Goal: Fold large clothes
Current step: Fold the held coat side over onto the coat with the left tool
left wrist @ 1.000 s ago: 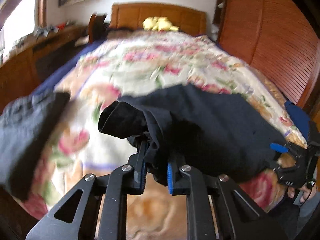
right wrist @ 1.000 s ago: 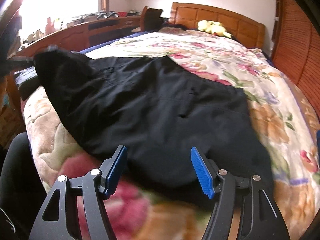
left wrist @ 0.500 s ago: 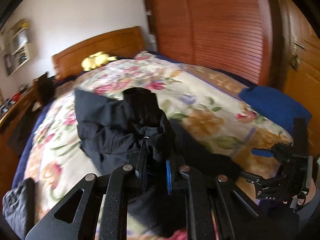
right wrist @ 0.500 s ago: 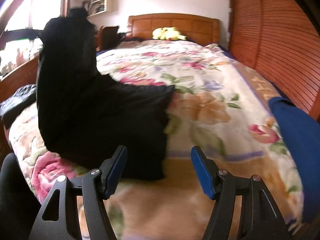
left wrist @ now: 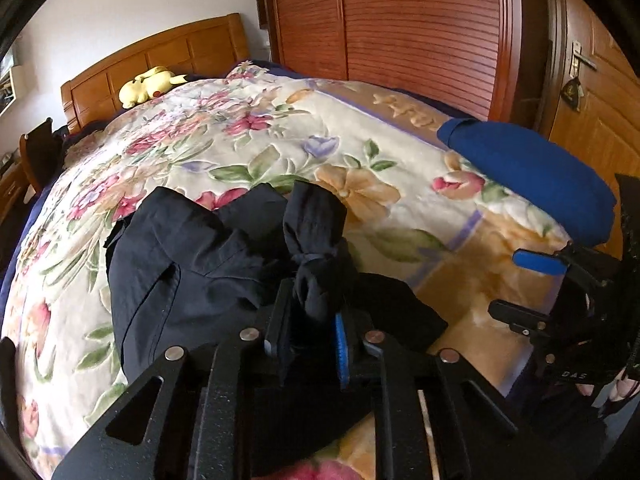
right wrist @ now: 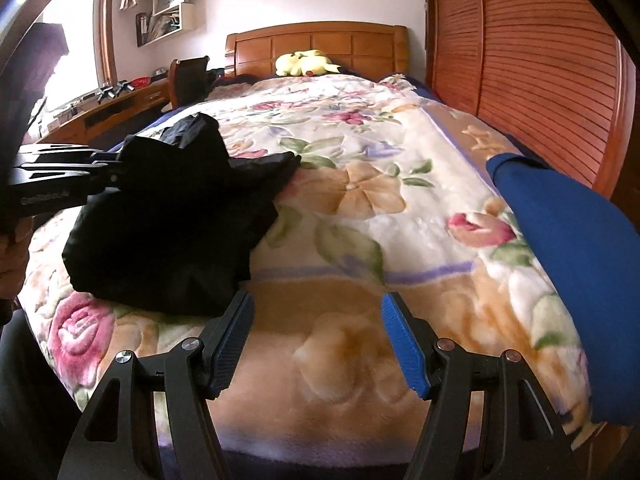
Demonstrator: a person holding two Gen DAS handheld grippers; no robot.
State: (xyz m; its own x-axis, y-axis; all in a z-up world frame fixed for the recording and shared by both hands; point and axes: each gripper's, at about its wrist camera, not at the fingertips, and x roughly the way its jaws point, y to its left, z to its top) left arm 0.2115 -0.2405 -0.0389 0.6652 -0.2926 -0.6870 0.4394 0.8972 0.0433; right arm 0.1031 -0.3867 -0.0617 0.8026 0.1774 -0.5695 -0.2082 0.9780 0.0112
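A black garment [left wrist: 180, 260] lies bunched on the floral blanket [left wrist: 280, 148] near the foot of the bed. My left gripper [left wrist: 312, 304] has a twisted wad of that black cloth between its pads, and its jaws are opening. The right wrist view shows the same garment [right wrist: 168, 220] as a dark heap at the left, with the left gripper [right wrist: 60, 176] reaching into it from the side. My right gripper [right wrist: 316, 304] hovers open over bare blanket just right of the heap, nothing between its fingers. It also shows at the right edge [left wrist: 560, 280] of the left wrist view.
A folded blue garment [right wrist: 580, 260] lies at the bed's right corner. A yellow plush toy [right wrist: 306, 62] rests against the wooden headboard. Slatted wooden wardrobe doors [left wrist: 400, 20] run along the right side. A desk [right wrist: 100, 112] and a chair [right wrist: 190, 80] stand on the left.
My left gripper swept the garment's edge across to the right, so the spread cloth is now a bunched heap. My right gripper slid right, off the garment and over bare blanket.
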